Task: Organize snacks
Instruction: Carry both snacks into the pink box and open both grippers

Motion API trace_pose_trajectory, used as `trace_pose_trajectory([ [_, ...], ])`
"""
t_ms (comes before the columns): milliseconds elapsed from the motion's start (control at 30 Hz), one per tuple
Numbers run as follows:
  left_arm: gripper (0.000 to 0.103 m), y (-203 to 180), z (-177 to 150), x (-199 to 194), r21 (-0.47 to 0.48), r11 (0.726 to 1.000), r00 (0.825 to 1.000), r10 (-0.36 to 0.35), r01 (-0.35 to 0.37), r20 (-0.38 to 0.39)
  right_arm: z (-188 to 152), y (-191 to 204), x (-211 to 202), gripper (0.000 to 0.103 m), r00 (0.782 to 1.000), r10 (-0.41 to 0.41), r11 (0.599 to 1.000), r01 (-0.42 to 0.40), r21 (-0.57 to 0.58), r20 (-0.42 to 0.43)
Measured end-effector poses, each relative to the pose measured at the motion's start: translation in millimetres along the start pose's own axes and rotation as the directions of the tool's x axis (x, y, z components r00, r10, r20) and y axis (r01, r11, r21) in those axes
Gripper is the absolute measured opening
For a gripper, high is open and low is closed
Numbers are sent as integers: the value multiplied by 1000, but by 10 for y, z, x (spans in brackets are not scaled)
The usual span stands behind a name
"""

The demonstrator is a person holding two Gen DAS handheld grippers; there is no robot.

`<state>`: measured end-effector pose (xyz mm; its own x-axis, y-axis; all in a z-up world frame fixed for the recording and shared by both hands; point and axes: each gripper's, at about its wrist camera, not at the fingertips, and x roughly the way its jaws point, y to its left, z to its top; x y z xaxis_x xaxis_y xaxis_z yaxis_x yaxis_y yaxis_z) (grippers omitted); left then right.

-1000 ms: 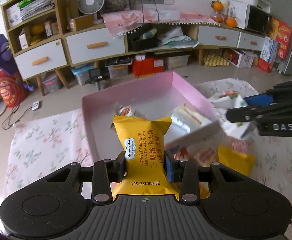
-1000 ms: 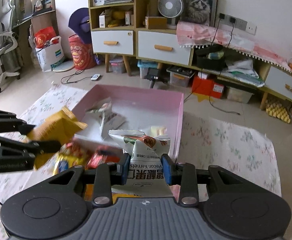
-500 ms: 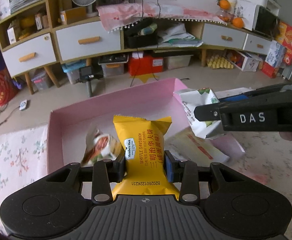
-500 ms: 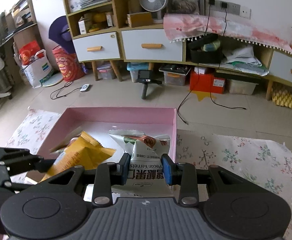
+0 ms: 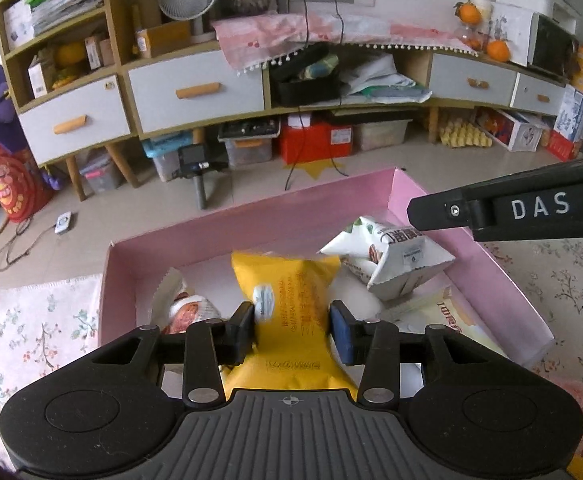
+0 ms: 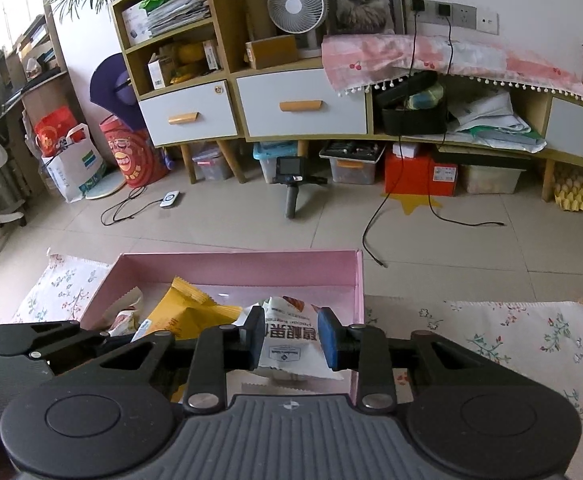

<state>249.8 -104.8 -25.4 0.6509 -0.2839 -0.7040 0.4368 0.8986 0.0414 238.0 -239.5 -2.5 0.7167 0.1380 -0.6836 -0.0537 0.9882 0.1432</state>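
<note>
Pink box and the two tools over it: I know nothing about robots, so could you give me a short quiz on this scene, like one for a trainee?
1. True or false: the right tool is clamped on the white packet.
2. What colour is the packet between the fingers of the left tool? A yellow, B green, C blue.
3. Fill the gap: both packets are over the open ___ box.

Key
1. True: its jaws pinch the packet from both sides.
2. A. The left tool's jaws have just been opening, with the packet between them.
3. Pink.
</note>
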Motion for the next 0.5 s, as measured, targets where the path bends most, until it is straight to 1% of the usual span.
trace_pose_trajectory([
  [67,53,-4,19,-33,0,1000,1000,-6,6,4,-1,-1,-21,13,1000,-13,1000,13,-2,6],
  [100,55,-11,27,-62,-1,1000,1000,-9,9,7,2,-6,-31,16,1000,-15,1000,15,1,8],
  [133,61,-19,35,-94,-1,1000,1000,-11,11,10,6,-15,-44,18,1000,-18,1000,18,8,8],
  [167,64,-22,49,-109,-1,1000,1000,-13,13,11,12,-23,-61,23,1000,-23,1000,22,14,7],
  [200,65,-30,54,-142,-1,1000,1000,-13,13,10,13,-24,-84,29,1000,-26,1000,26,17,7],
  [300,69,-54,70,-223,3,1000,1000,-11,11,9,16,-8,-161,43,999,-34,999,34,14,13],
  [333,72,-59,70,-256,1,1000,1000,-10,10,10,17,-1,-195,44,999,-38,999,38,13,16],
  [433,80,-71,61,-337,-1,1000,1000,-12,12,7,20,25,-302,55,999,-45,999,44,14,24],
  [500,84,-74,40,-416,-5,1000,1000,-13,13,6,20,41,-375,65,998,-52,999,52,16,30],
])
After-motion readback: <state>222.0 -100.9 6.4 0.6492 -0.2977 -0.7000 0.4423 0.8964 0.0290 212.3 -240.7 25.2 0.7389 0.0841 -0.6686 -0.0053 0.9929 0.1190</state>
